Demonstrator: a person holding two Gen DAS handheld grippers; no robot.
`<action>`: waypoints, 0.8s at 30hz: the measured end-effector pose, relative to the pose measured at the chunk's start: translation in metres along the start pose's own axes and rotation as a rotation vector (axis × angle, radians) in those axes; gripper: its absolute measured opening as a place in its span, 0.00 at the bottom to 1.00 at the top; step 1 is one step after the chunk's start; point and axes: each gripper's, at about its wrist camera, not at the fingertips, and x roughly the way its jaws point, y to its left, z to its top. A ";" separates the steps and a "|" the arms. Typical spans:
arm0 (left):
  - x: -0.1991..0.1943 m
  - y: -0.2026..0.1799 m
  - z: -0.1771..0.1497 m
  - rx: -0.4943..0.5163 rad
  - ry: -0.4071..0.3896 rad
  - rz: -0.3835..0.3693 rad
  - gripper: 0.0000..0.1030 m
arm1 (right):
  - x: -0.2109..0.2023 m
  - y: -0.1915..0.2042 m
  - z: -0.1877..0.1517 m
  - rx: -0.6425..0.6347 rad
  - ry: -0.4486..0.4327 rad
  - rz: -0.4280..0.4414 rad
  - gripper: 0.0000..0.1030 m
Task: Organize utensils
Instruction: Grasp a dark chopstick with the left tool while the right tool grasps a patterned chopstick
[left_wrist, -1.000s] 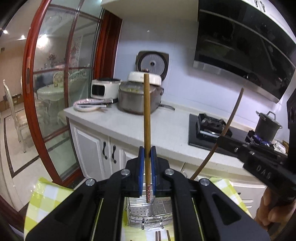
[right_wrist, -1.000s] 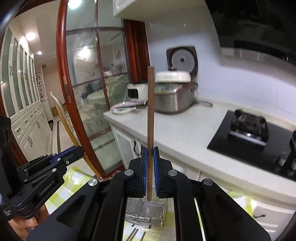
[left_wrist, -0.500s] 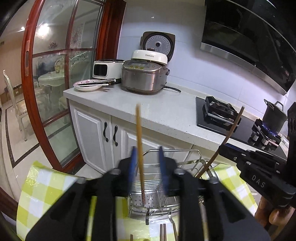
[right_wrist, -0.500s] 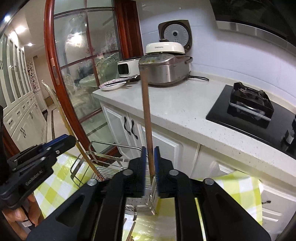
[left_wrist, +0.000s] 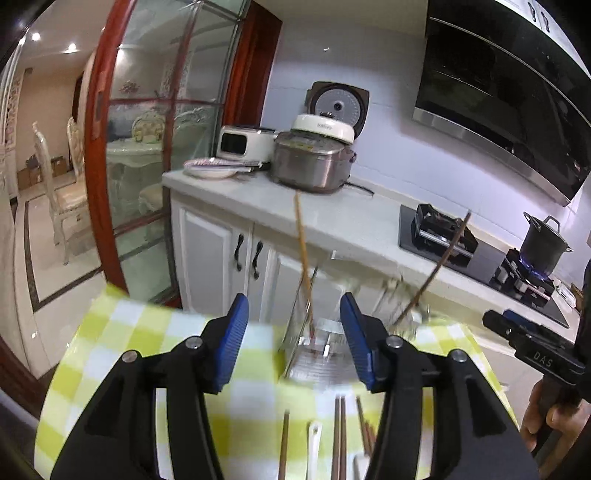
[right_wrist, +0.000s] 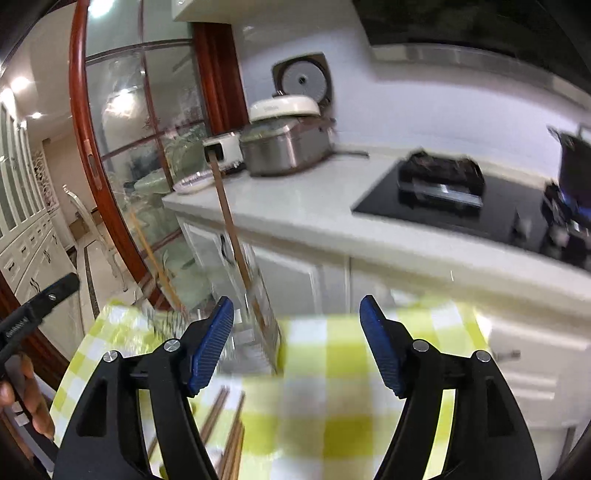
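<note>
Status: two chopsticks stand in the metal holder; several utensils remain on the table.

The left tool (left_wrist: 293, 339) and the right tool (right_wrist: 297, 341) are both empty, the jaws of each apart and opening, with no pad pressing on anything. A light chopstick (left_wrist: 303, 258) stands tilted in the metal utensil holder (left_wrist: 317, 354), seen beyond and between the left tool's jaws; a dark chopstick (right_wrist: 232, 236) leans in the same holder, free of the right tool. The holder sits at the far edge of the table (left_wrist: 122, 339), which carries a yellow checked cloth. Still to be sorted, by judgement: loose chopsticks (left_wrist: 340, 435) and a white spoon (left_wrist: 314, 446) lying on the cloth just before the tools. Motion blur prevents an exact count.
</note>
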 end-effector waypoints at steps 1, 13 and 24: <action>-0.004 0.003 -0.010 0.005 0.014 0.005 0.49 | -0.001 -0.002 -0.014 0.011 0.023 0.000 0.67; 0.018 0.025 -0.123 0.039 0.315 0.012 0.43 | 0.017 0.004 -0.132 0.005 0.266 -0.032 0.68; 0.065 0.010 -0.152 0.129 0.497 0.033 0.25 | 0.020 0.010 -0.141 -0.011 0.304 -0.004 0.68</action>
